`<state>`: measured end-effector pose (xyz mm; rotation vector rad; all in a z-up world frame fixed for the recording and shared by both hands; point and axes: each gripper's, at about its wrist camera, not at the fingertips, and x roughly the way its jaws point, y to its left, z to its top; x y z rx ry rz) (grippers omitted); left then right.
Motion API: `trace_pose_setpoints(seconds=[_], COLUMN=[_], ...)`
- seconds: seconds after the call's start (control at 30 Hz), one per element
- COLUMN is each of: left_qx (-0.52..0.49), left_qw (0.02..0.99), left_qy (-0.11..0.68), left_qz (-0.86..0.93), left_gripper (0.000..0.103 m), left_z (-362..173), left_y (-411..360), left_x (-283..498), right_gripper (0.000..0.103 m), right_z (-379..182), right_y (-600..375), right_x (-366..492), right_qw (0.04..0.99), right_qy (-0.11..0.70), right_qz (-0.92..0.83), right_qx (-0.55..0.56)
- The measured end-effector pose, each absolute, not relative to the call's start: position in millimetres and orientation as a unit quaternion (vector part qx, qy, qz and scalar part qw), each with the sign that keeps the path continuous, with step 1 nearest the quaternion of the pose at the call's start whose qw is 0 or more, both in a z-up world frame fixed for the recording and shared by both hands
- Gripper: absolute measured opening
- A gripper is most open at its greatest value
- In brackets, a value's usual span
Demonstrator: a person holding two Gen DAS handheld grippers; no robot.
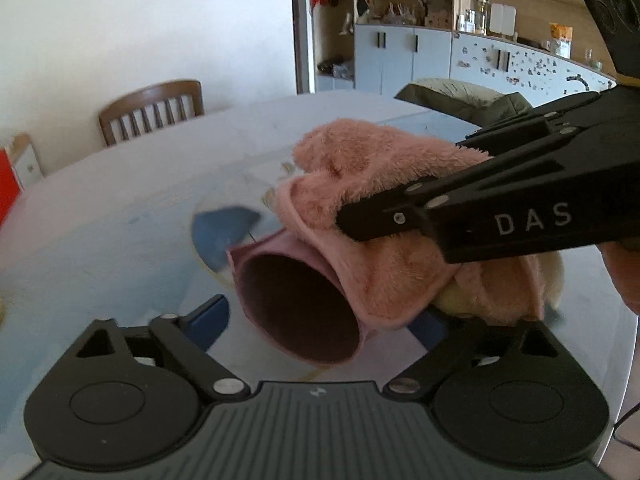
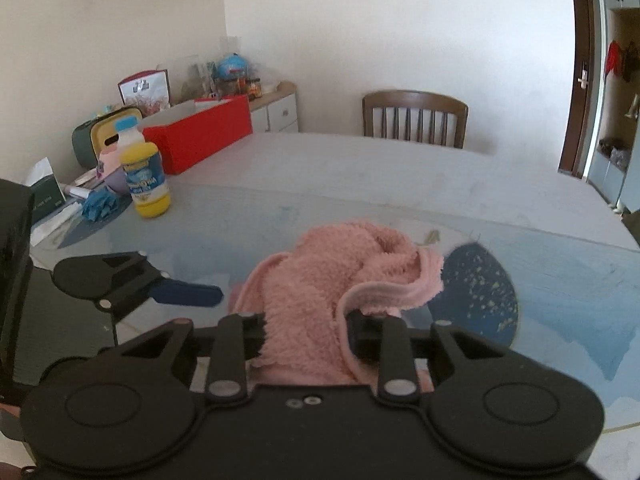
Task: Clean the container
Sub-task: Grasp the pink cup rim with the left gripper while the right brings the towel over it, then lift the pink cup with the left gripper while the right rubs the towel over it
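A pink cup (image 1: 304,312) lies sideways with its dark mouth toward the left wrist camera. My left gripper (image 1: 320,316) is shut on the cup, one blue finger on each side. A fluffy pink cloth (image 1: 360,168) is draped over the top and right of the cup. My right gripper (image 1: 402,183) comes in from the right, shut on that cloth. In the right wrist view the cloth (image 2: 320,280) bulges out between the right gripper (image 2: 310,330) jaws and hides the cup. One blue finger (image 2: 188,294) of the left gripper shows at the left.
A round blue mat (image 2: 480,292) lies on the glass-topped table (image 2: 360,184) just beyond the cloth. At the table's far left stand a yellow bottle (image 2: 146,180), a red box (image 2: 200,132) and blue gloves (image 2: 100,202). A wooden chair (image 2: 414,118) stands behind.
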<state>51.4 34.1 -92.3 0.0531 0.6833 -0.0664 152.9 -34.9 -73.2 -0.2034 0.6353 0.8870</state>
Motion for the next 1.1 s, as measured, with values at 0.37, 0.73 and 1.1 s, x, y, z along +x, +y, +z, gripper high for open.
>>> trace_pose_setpoints(seconds=[0.37,0.73,1.1], left_qx=[0.019,0.05,0.05], left_qw=[0.938,0.939,0.937], left_qy=[0.336,0.329,0.334], left_qz=[-0.083,-0.084,-0.087], left_gripper=[0.02,0.013,0.011], left_z=[-107.6,-108.3,-103.7], left_y=[30.9,26.0,29.1], left_x=[56.6,51.3,55.5], right_gripper=[0.029,0.029,0.03], right_z=[-80.2,-94.0,-73.5], right_y=[-44.4,-66.8,-56.5], right_x=[162.4,194.3,154.4], right_qw=[0.852,0.886,0.835], right_qy=[0.305,0.319,0.297], right_qz=[0.417,0.327,0.458], right_qx=[-0.081,-0.083,-0.069])
